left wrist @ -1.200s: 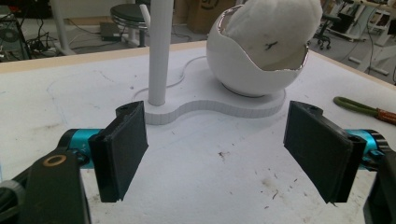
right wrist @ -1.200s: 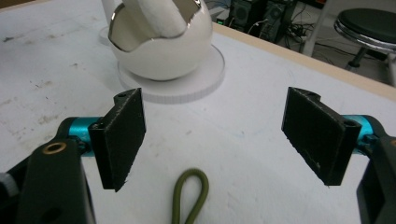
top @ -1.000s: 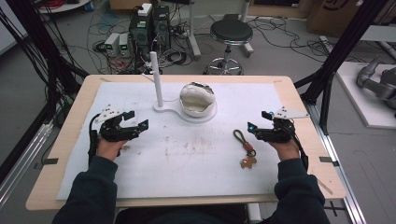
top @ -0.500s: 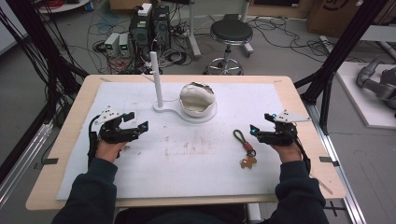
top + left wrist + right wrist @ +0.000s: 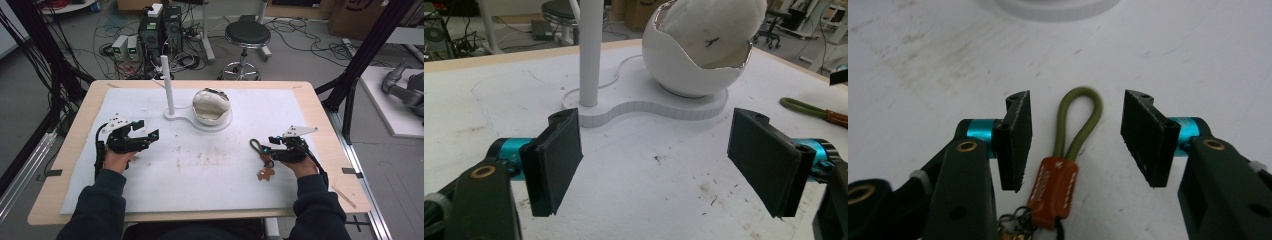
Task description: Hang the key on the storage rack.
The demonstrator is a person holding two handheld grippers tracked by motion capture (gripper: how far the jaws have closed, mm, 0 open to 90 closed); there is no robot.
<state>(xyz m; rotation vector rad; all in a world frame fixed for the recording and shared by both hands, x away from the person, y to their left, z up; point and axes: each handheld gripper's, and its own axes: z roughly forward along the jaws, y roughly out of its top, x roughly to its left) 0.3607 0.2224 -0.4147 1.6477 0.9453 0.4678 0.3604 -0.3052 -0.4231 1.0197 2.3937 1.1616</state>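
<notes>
A keychain lies on the white mat: an olive cord loop (image 5: pixel 1079 119) joined to an orange-brown strap (image 5: pixel 1054 189), with a small tag (image 5: pixel 265 173) at its near end. My right gripper (image 5: pixel 1075 140) is open and straddles the loop, one jaw on each side, not touching it. In the high view that gripper (image 5: pixel 267 150) sits at the keychain (image 5: pixel 260 150), right of centre. My left gripper (image 5: pixel 152 136) is open on the left of the mat, nothing between its jaws. It faces a white stand (image 5: pixel 649 107) with an upright post (image 5: pixel 590 50) and a cracked-egg-shaped bowl (image 5: pixel 701 45).
The stand (image 5: pixel 200 120) is at the back centre of the mat, post (image 5: pixel 168 85) on its left, bowl (image 5: pixel 212 106) on its right. The wooden table edge (image 5: pixel 345 165) frames the mat. A stool (image 5: pixel 247 37), cables and equipment boxes stand on the floor behind.
My right gripper has moved left and slightly toward the person, so its open jaws now flank the keychain's cord loop. The left gripper has barely moved.
</notes>
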